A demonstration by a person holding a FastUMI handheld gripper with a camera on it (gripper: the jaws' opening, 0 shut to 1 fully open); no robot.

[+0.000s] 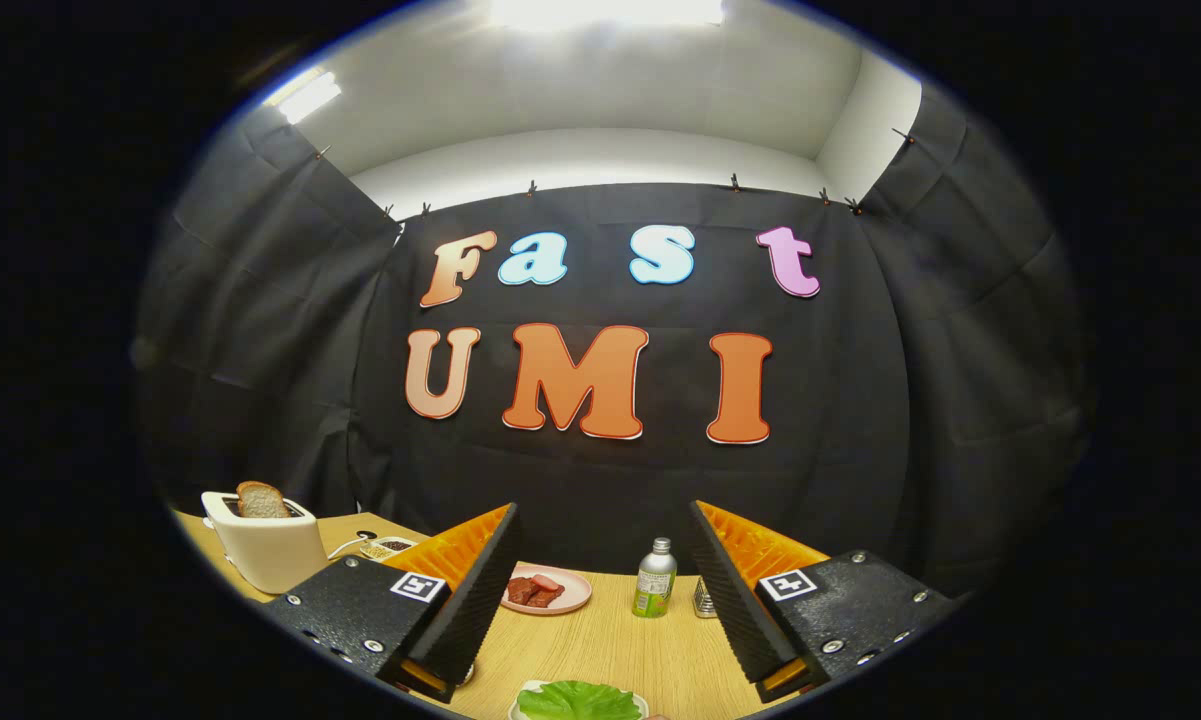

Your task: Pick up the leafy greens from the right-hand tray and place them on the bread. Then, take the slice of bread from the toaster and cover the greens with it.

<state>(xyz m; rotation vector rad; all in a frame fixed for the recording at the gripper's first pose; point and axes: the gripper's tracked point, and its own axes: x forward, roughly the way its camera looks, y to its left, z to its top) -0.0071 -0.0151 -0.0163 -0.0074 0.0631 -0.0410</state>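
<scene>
My gripper (pixel 600 590) has its fingers spread wide with nothing between them but bare table — it hangs above the wooden table (pixel 610 650), pointing toward the far edge. The leafy greens (pixel 578 700) lie at the near edge, below and between the fingers, on a white tray (pixel 520 705) of which I can see just the rim; no finger touches them. I cannot tell from here whether bread lies near them. The slice of bread (pixel 260 499) stands upright in the slot of the white toaster (pixel 265 545), which sits at the table's far left corner, well apart from the greens. Between the fingers and beyond them, toward the far edge, a pink plate (pixel 548 590) carries reddish pieces of meat. Just right of it stands a small metal bottle (pixel 655 578) with a green label — upright, capped.
</scene>
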